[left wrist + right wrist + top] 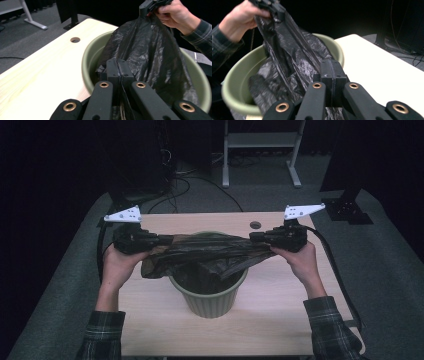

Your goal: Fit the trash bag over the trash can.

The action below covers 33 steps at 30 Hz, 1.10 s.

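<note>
A black plastic bag (210,252) is stretched flat between my two grippers, just above the mouth of a ribbed green bin (210,302) in the middle of the table. My left gripper (167,240) is shut on the bag's left end, and my right gripper (252,237) is shut on its right end. In the left gripper view the jaws (119,67) pinch a fold of the bag (147,50) over the bin's rim (86,62). In the right gripper view the gripper (332,72) clamps the bag (287,50), which droops partly into the bin (227,85).
The light wooden table (165,330) has a round cable hole (255,225) near its far edge. Behind it stand a white metal frame (260,142) and a black stand base (347,210). Cables lie on the grey floor (180,185).
</note>
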### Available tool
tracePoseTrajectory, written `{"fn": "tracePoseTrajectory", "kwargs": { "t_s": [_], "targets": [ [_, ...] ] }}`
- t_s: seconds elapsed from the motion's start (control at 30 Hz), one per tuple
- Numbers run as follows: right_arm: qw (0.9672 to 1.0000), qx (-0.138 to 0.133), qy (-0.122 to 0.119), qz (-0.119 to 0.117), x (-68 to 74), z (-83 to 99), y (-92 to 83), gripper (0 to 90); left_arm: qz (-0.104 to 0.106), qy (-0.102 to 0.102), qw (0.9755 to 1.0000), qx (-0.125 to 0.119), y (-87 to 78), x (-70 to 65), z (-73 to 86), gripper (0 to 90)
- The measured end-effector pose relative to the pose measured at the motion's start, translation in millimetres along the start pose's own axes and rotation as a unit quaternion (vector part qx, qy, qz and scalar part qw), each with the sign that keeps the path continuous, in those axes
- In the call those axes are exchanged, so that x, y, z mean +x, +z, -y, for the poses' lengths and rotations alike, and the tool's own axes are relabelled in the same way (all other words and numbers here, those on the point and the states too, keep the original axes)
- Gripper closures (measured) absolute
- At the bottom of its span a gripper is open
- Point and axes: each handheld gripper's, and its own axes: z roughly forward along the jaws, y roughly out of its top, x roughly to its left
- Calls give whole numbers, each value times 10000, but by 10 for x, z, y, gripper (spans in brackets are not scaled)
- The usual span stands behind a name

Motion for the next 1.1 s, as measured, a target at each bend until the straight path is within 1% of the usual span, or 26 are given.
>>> {"fn": "tracePoseTrajectory", "kwargs": {
  "t_s": [0.07, 0.13, 0.2, 0.3, 0.37, 0.43, 0.47, 0.57, 0.6, 0.63, 0.7, 0.73, 0.77, 0.87, 0.93, 0.97, 1.03, 1.07, 1.1],
  "targets": [
    [9999, -21, 1, 105, -49, -18, 49, 899, -88, -52, 9999, -23, 18, 45, 35, 899],
    [9998, -76, 61, 169, -117, -20, 104, 898, -197, -89, 9998, -23, 46, 90, 75, 899],
    [9995, -127, 177, 238, -200, -8, 170, 899, -269, -173, 9995, -48, 82, 141, 121, 899],
    [9988, -94, 303, 384, -302, 18, 289, 899, -434, -271, 9987, 15, 140, 215, 192, 899],
    [9982, -73, 349, 478, -351, 34, 364, 899, -508, -360, 9981, 43, 170, 270, 247, 899],
    [9977, -67, 416, 521, -392, 49, 430, 899, -533, -501, 9973, 71, 200, 325, 310, 899],
    [9976, -35, 452, 528, -411, 58, 462, 899, -520, -540, 9971, 96, 215, 351, 344, 898],
    [9971, 97, 513, 559, -454, 102, 548, 899, -418, -681, 9967, 120, 253, 382, 439, 898],
    [9968, 146, 534, 573, -464, 122, 575, 899, -423, -677, 9967, 164, 268, 382, 462, 898],
    [9966, 198, 553, 581, -469, 143, 600, 899, -454, -716, 9961, 252, 284, 380, 484, 898],
    [9952, 373, 536, 734, -473, 181, 645, 899, -574, -718, 9945, 495, 318, 391, 530, 898],
    [9945, 438, 563, 772, -479, 202, 657, 900, -548, -753, 9943, 525, 332, 402, 560, 898],
    [9943, 427, 611, 762, -494, 228, 661, 900, -497, -792, 9943, 509, 342, 410, 590, 898],
    [9936, 426, 726, 759, -528, 310, 654, 899, -456, -801, 9944, 522, 370, 401, 649, 898],
    [9928, 499, 751, 786, -542, 355, 653, 899, -461, -771, 9944, 563, 382, 396, 664, 898],
    [9927, 497, 774, 778, -546, 373, 647, 899, -435, -774, 9946, 537, 385, 393, 664, 898],
    [9930, 416, 802, 758, -552, 379, 609, 892, -430, -758, 9949, 513, 379, 385, 649, 898],
    [9931, 350, 782, 800, -546, 364, 572, 833, -431, -750, 9951, 487, 374, 380, 641, 898],
    [9934, 254, 812, 775, -544, 338, 526, 796, -413, -755, 9952, 472, 365, 379, 636, 898]
  ]
}}
